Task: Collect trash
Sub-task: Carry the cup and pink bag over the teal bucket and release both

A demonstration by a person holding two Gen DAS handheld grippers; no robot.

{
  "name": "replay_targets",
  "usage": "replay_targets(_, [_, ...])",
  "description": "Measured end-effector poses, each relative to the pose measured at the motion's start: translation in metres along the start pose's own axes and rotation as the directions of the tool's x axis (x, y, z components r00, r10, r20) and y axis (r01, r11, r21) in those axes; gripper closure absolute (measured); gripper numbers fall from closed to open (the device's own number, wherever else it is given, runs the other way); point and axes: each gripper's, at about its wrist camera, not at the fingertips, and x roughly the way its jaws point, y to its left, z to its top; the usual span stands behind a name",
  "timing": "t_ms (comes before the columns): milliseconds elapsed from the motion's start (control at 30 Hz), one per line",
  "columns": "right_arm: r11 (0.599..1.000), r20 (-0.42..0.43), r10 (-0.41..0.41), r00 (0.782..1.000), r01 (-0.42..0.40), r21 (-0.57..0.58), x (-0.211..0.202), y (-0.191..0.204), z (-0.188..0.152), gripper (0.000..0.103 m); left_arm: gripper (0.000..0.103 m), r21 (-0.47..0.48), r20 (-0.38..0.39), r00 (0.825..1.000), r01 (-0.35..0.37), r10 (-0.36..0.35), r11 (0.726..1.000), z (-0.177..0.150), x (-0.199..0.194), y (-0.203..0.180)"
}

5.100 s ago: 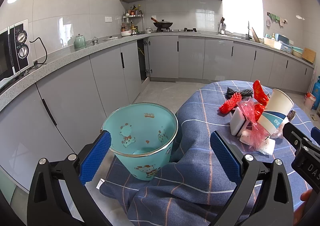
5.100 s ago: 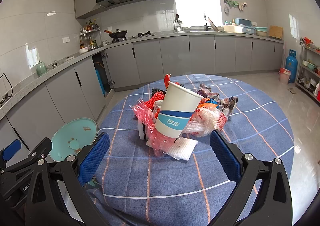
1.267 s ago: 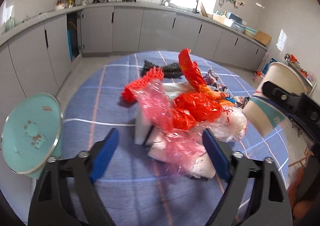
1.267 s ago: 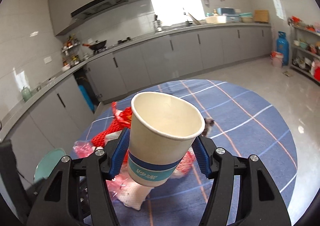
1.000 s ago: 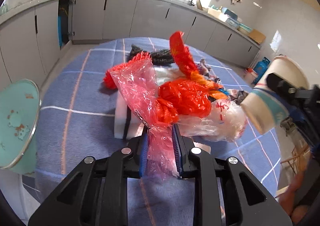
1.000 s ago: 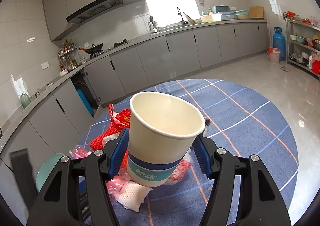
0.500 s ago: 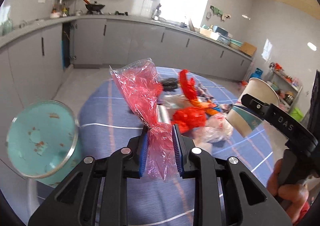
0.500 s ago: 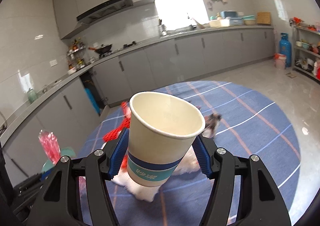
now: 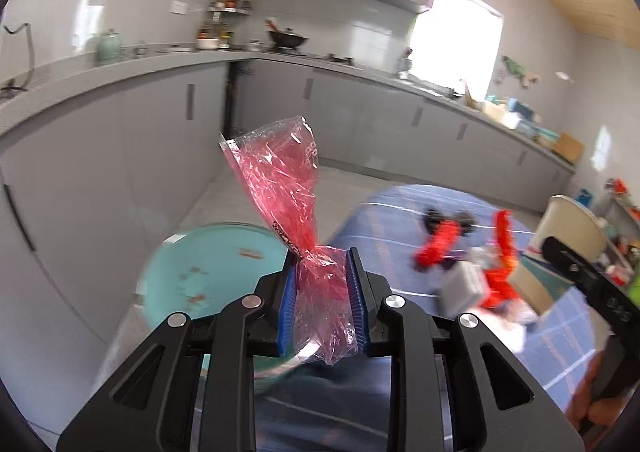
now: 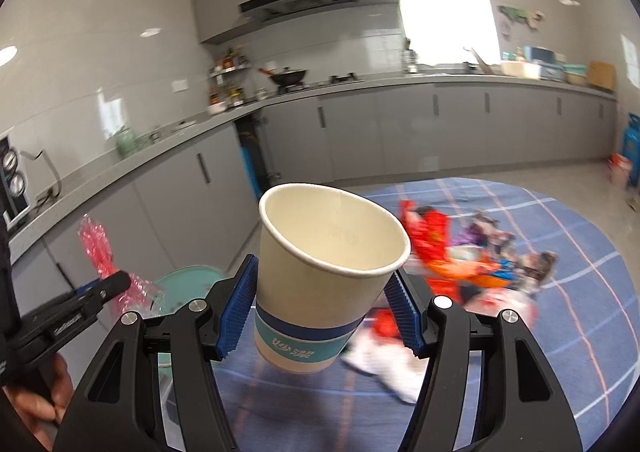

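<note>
Reading from left to right in the left wrist view: a grey countertop runs along the tiled wall, carrying a pale green kettle at far left. Below it, beside the table's near edge, stands the mint-green trash bin, its open mouth tilted toward the camera and partly hidden by the gripper frame. At centre, the left gripper is clamped on a crumpled pink plastic bag; the blue pads pinch the bag at its twisted waist, the wider part fanning upward and a smaller tail hanging below the fingers. The bag is lifted clear of the table, and its lower part overlaps the bin's right rim in the picture. Further right lies the round table under a blue checked tablecloth, bearing the remaining trash pile of red netting, red plastic and a pale block, all blurred. At far right, the paper cup appears held in the other tool.

In the right wrist view, the left gripper and pink bag sit at the left edge, near the bin. At centre, the right gripper grips the white paper cup with a blue band, pads pressed against both sides, its mouth open and tilted toward the camera. The trash pile lies on the tablecloth to the right.
</note>
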Motion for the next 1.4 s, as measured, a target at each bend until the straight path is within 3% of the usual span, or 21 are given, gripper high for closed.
replay_targets(233, [0.991,-0.054,0.095,0.994,-0.099,-0.089,0.03,0.065,-0.002,0.041,0.079,-0.068,-0.052,0.998,-0.047,0.044,0.997,0.004,0.014,0.052])
replay_targets(567, [0.97,-0.217,0.173,0.961,-0.204,-0.129,0.095,0.132,-0.027,0.041,0.079,-0.04,-0.14,0.985,-0.103,0.097,0.994,-0.008,0.048,0.082])
replay_targets(933, [0.959,-0.343,0.198,0.918,-0.254,-0.126,0.146,0.149,-0.045,0.04,0.079,-0.03,-0.227,0.968,-0.114,0.104,0.993,-0.025,0.082,0.107])
replay_targets(1033, [0.955,-0.382,0.22,0.897,-0.279,-0.104,0.159,0.15,-0.047,0.04,0.079,-0.025,-0.249,0.963,-0.107,0.098,0.994,-0.03,0.089,0.107])
replay_targets(1100, [0.952,-0.409,0.235,0.882,-0.293,-0.085,0.166,0.15,-0.048,0.037,0.079,-0.022,-0.263,0.96,-0.107,0.097,0.994,-0.032,0.093,0.107])
replay_targets(1167, [0.948,-0.439,0.26,0.86,-0.315,-0.055,0.175,0.15,-0.049,0.025,0.078,-0.027,-0.267,0.959,-0.108,0.097,0.994,-0.036,0.094,0.109])
replay_targets(1200, [0.945,-0.445,0.275,0.852,-0.324,-0.038,0.178,0.149,-0.047,0.022,0.076,-0.029,-0.268,0.959,-0.107,0.095,0.994,-0.036,0.095,0.109])
replay_targets(1233, [0.943,-0.443,0.288,0.849,-0.332,-0.022,0.178,0.147,-0.046,0.022,0.062,-0.028,-0.272,0.957,-0.112,0.1,0.993,-0.036,0.095,0.11])
replay_targets(1267, [0.946,-0.43,0.287,0.856,-0.324,-0.014,0.176,0.145,-0.043,0.022,0.049,-0.027,-0.269,0.957,-0.121,0.11,0.992,-0.037,0.094,0.11])
replay_targets(1400, [0.959,-0.356,0.271,0.895,-0.284,0.016,0.155,0.128,-0.031,0.022,0.047,-0.009,-0.244,0.96,-0.143,0.136,0.99,-0.034,0.088,0.106])
